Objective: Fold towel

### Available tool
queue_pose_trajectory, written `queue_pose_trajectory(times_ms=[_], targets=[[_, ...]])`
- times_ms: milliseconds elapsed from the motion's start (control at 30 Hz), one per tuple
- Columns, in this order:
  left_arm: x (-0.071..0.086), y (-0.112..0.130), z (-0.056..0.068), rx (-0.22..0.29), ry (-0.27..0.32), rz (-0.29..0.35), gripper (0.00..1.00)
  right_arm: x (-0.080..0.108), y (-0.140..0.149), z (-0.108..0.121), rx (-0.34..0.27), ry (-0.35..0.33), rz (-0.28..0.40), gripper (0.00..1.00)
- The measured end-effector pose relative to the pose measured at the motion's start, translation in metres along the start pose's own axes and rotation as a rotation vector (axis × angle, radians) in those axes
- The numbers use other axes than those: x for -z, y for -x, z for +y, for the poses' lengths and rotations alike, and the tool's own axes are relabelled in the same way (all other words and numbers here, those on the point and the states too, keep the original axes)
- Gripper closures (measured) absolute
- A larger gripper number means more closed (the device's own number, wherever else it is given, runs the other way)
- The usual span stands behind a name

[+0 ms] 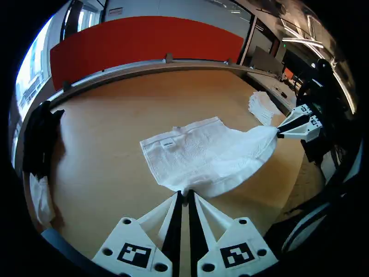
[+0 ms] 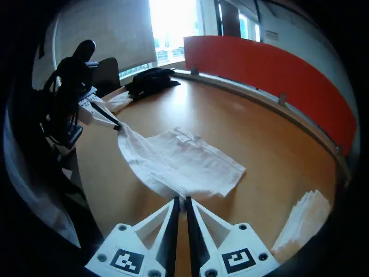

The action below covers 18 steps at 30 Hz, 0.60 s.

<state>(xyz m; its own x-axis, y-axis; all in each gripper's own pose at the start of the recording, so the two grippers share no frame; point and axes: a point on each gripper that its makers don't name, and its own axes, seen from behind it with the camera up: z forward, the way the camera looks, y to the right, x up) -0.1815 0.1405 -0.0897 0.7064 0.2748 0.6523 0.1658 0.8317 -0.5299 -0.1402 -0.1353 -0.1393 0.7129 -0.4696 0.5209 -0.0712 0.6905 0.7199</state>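
Note:
A white towel [image 1: 203, 152] lies partly spread on the wooden table [image 1: 115, 138], its near edge lifted at two corners. My left gripper [image 1: 184, 193] is shut on one lifted corner at the bottom of the left gripper view. In that view my right gripper [image 1: 278, 132] pinches the other corner at the right, off the table's edge. The right gripper view has the towel [image 2: 184, 161] stretched between my right gripper [image 2: 181, 199], shut on its corner, and my left gripper [image 2: 118, 125] at the far left. A label tag [image 1: 168, 144] faces up.
A stack of folded white towels [image 1: 263, 105] [image 2: 304, 221] sits near the table's edge. A black bag [image 1: 40, 134] [image 2: 150, 79] and a loose white cloth [image 1: 40, 198] [image 2: 117, 101] lie at the other end. A red partition [image 1: 147, 44] runs behind the table.

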Motion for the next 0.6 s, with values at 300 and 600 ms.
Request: queue_pose_trajectory(times_ms=[300,600], targets=[[0.0034,0.0003,0.005,0.016,0.008,0.003,0.9,0.0009,0.0014,0.0013,-0.005,0.001,-0.003,0.89],[0.0019,-0.0003,0.003,0.042,0.009,0.007,0.9,-0.0044,0.0032,0.0027,-0.002,-0.002,-0.012,0.89]])
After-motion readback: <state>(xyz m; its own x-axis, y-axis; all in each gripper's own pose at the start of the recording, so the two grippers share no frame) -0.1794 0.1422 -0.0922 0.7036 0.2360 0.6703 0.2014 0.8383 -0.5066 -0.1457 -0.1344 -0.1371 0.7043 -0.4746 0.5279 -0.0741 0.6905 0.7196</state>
